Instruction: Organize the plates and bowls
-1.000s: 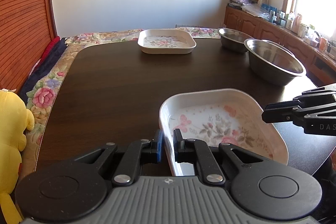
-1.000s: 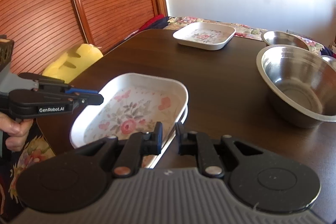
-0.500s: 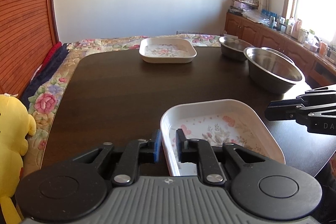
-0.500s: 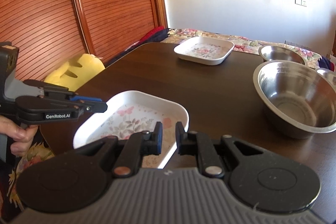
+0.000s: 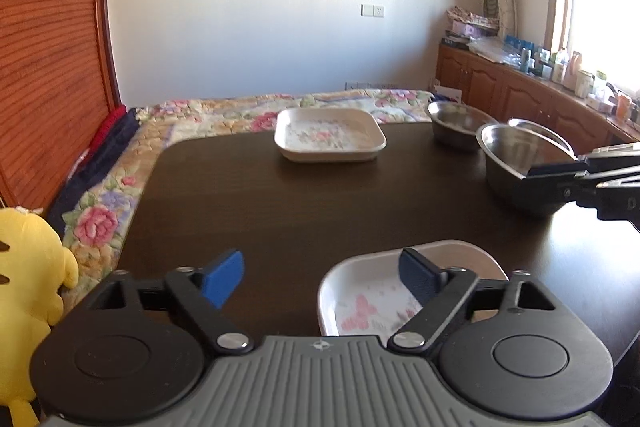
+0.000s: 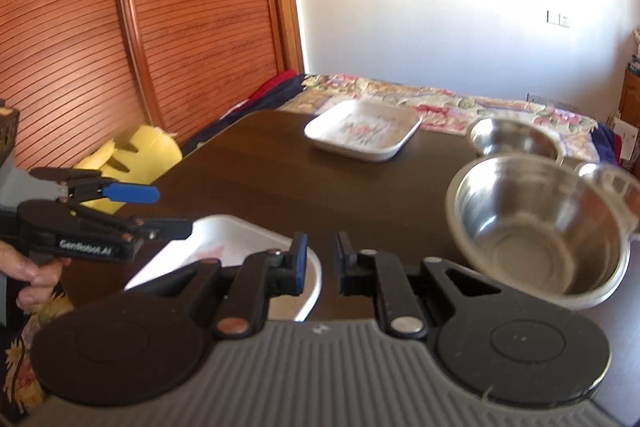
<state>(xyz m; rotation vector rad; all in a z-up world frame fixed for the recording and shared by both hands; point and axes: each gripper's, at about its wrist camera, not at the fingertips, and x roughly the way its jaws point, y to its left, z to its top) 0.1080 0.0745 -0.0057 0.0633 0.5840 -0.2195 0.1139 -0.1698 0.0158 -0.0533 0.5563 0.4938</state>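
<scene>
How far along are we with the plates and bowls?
Done: nothing is stacked. The near plate and far plate lie apart, and the large bowl and small bowl stand separately. In hand: nothing; the left gripper is wide open by the near plate and the right gripper is empty. Left: all the stacking.

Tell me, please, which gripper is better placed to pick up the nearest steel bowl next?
Right. The right gripper sits just beside the large steel bowl, empty and slightly open. The left gripper, wide open, hangs over the near floral dish, across from the bowl.
</scene>
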